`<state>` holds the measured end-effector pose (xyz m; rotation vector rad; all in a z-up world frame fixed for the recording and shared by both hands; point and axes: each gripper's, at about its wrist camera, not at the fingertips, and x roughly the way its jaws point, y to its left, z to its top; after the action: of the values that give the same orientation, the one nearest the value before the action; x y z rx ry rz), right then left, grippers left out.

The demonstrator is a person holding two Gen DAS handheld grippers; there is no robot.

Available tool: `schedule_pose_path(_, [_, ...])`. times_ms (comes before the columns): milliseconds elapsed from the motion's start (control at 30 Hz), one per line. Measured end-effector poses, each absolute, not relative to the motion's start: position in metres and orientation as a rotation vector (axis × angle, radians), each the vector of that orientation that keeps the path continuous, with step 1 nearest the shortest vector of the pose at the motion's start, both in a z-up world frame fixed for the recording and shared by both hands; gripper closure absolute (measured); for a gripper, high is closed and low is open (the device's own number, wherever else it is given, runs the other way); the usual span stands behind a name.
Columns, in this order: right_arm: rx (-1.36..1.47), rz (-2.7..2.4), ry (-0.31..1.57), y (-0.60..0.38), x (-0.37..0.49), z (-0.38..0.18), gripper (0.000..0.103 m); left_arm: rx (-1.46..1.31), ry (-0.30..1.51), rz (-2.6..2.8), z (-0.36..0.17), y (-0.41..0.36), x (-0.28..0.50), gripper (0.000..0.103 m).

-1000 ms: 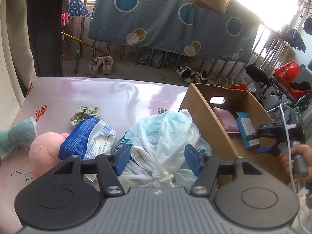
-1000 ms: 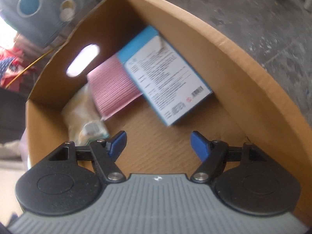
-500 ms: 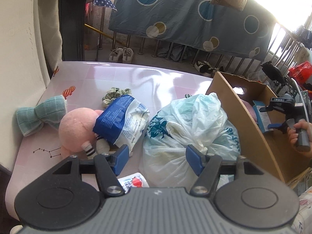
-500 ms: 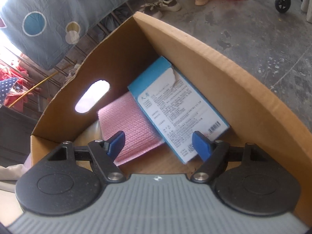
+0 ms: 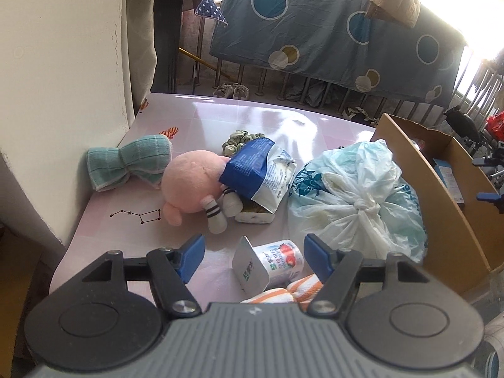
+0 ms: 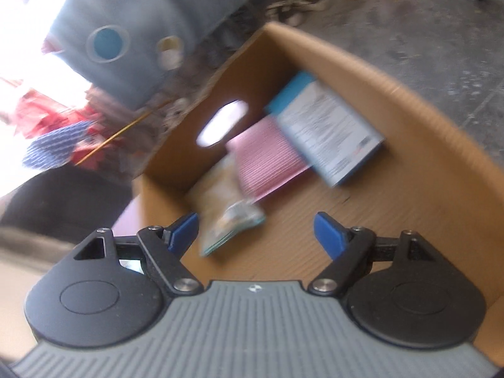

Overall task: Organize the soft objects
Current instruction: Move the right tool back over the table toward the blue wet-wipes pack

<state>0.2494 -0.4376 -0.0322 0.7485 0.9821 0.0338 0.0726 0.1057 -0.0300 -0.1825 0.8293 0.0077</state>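
Soft things lie scattered on the pink table beside the cardboard box; both grippers are parted and empty.

The pink plush toy point(image 5: 192, 186) sits mid-frame, its front hidden under a crinkled blue-and-white packet point(image 5: 258, 176); a green scrunchie point(image 5: 234, 140) peeks out behind, and a ribbed teal bow-shaped cloth point(image 5: 129, 160) lies at centre left. A knotted translucent plastic bag point(image 5: 356, 198) bulges against the cardboard box point(image 5: 441, 220) at right. An orange-striped cloth point(image 5: 283, 293) is cut off behind the left gripper point(image 5: 253, 253), whose jaws have just been opening over a tipped yogurt cup point(image 5: 271, 264), newly in view. The right view is motion-blurred: the right gripper point(image 6: 255, 231), jaws just widening with nothing between them, now stands further back from the box, where a pink ribbed pad point(image 6: 267, 154), a blue-edged carton point(image 6: 327, 132) and an unreadable pouch point(image 6: 230, 211) lie.
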Motion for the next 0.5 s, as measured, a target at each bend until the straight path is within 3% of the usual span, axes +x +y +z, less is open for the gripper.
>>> schedule_pose_path(300, [0.789, 0.526, 1.007, -0.291, 0.231, 0.009, 0.023, -0.08, 0.689, 0.04, -0.021, 0.107, 0.082, 0.04])
schedule_pose_path(500, [0.735, 0.681, 1.147, -0.172, 0.257, -0.013, 0.026, -0.083, 0.678, 0.029, -0.029, 0.11, 0.111, 0.048])
